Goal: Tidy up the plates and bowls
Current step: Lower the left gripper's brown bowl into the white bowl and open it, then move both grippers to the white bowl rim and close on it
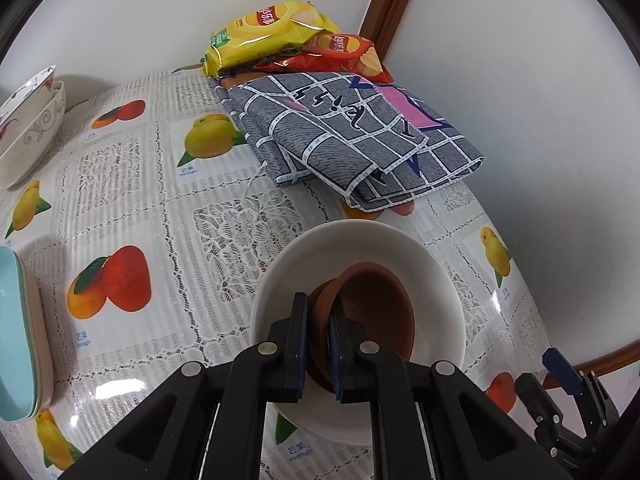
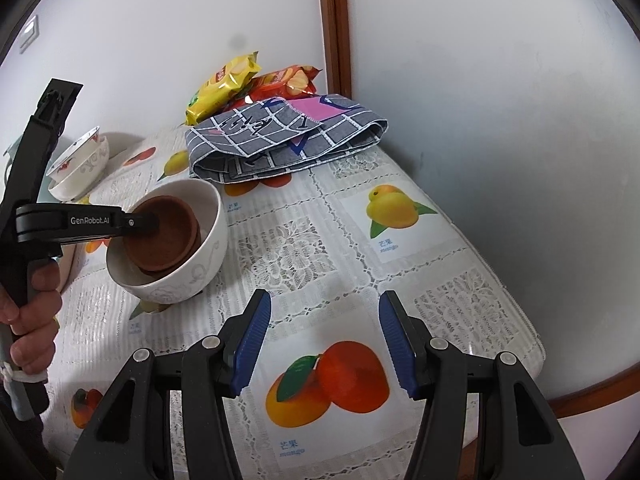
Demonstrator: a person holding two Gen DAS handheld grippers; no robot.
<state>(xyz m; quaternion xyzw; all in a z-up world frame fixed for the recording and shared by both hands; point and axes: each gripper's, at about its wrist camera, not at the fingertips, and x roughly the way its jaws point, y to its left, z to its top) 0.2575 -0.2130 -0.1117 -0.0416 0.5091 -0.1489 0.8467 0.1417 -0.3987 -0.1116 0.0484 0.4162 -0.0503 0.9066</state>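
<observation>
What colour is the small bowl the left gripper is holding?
Terracotta brown. The small bowl sits inside the white bowl; clearest in the right wrist view.

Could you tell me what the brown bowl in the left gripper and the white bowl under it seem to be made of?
Brown bowl: probably unglazed terracotta; its reddish-brown surface is matte, with no glare. It could also be matte plastic.
White bowl: likely glazed ceramic or porcelain; it is smooth and slightly glossy, with a faint grey scroll pattern outside.
The left gripper is shut on the brown bowl's rim.
</observation>
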